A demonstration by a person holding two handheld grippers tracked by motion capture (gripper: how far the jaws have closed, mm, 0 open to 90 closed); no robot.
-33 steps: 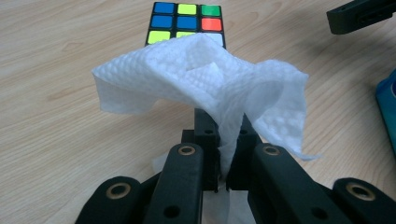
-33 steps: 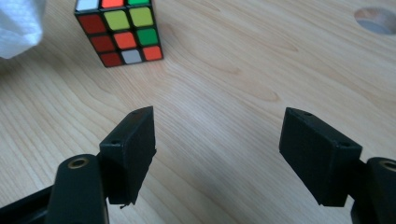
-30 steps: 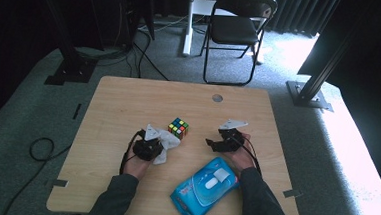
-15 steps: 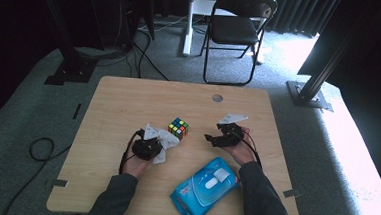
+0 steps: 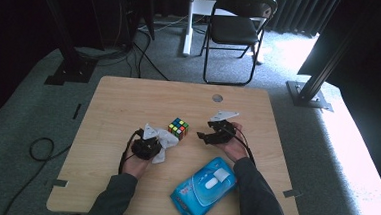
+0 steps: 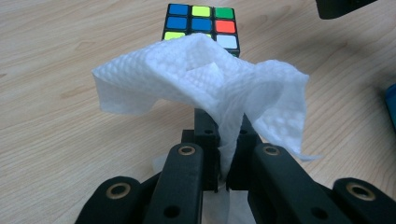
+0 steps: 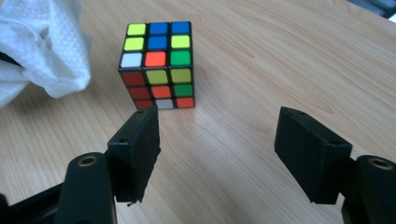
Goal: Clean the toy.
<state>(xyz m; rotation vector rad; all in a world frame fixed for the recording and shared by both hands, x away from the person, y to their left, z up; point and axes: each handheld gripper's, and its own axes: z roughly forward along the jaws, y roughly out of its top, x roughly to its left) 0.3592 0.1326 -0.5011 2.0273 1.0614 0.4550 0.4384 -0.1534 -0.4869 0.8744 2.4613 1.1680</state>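
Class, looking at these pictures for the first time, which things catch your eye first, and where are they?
The bright Rubik's cube sits mid-table. Just left of it, the left gripper pinches a crumpled white wipe. The right gripper faces the cube with its jaws apart, and a blue wet-wipes pack lies near the table's front edge.

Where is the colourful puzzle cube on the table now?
In the high view, the puzzle cube sits near the table's middle, between the white tissue in the left claw and the open right claw.
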